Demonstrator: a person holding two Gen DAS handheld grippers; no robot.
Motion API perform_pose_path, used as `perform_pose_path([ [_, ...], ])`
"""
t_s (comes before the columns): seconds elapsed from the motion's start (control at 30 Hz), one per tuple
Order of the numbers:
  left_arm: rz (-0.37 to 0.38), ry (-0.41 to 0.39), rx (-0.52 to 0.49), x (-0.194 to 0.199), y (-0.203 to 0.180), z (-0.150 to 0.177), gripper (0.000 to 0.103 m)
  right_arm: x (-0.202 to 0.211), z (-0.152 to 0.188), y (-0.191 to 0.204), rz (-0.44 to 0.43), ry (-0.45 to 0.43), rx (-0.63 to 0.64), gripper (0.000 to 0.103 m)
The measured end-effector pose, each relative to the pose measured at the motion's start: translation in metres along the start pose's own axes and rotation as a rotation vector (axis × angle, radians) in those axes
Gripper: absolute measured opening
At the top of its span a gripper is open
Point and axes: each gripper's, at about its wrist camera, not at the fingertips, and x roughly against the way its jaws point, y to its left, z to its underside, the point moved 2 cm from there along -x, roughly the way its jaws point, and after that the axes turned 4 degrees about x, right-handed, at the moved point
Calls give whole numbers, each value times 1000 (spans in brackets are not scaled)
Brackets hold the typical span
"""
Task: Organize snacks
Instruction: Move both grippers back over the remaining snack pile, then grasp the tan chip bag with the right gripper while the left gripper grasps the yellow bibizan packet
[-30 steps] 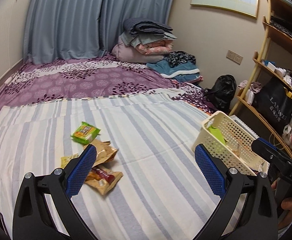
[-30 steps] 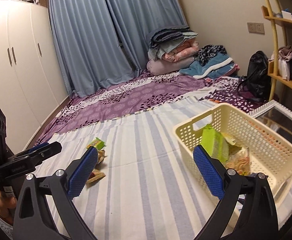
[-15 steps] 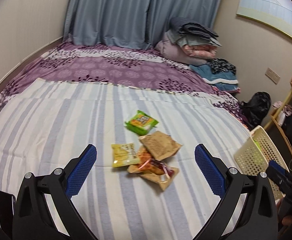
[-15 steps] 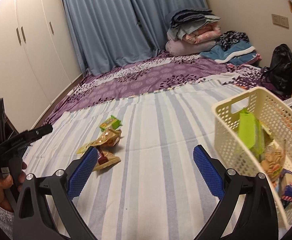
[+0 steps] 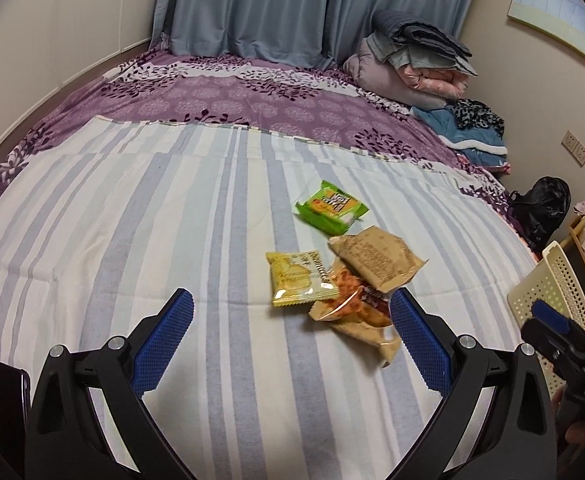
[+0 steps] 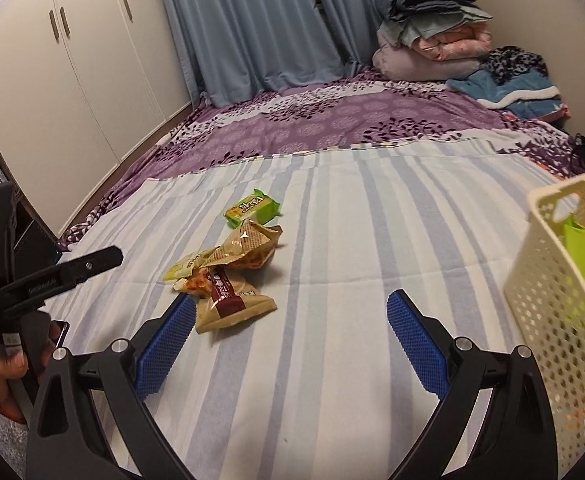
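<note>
Several snack packets lie in a loose pile on the striped sheet: a green packet [image 5: 331, 207] [image 6: 253, 207] farthest back, a yellow one [image 5: 298, 277], a brown paper-look bag [image 5: 376, 259] [image 6: 248, 247], and an orange and dark red bag [image 5: 356, 312] [image 6: 228, 300] nearest. My left gripper [image 5: 290, 338] is open, hovering just in front of the pile with nothing between its fingers. My right gripper [image 6: 290, 338] is open too, to the right of the pile. The cream basket [image 6: 560, 300] [image 5: 552, 292] stands at the right with a lime green packet [image 6: 582, 256] inside.
The striped sheet [image 5: 132, 240] covers a purple patterned bed [image 5: 252, 96]. Folded bedding [image 5: 412, 60] is stacked by blue curtains [image 5: 252, 4]. White wardrobe doors [image 6: 64, 60] stand at the left. A black bag [image 5: 544, 208] sits beyond the bed's right edge. A hand [image 6: 0, 368] holds the left gripper's handle.
Both grippers have swung left and come closer to the snack pile, which now fills more of each view. The basket has slid to the right edge. Both stay open.
</note>
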Motion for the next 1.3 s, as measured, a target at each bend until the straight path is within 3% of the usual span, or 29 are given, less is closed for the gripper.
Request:
perform_pose_path([
  [0.47,-60,18,75,3,47,12,100,-116,-41,50,-55,129,72,96],
  [0.87,-66,39,90,-2,54,17,100,-178,-39,51,-33,260,63,95],
  [0.93,-65,42,89,-4,54,17,100,-181,-36,48,-30,276,62,81],
  [1.03,-63,46,83,-7,50,15,100,-178,-35,42,-31,267,54,71],
  [1.13,-60,49,74,-10,45,13,100,-174,-34,32,-45,262,26,64],
  [1.3,-55,53,53,-16,37,10,100,-162,-29,14,-23,247,-11,61],
])
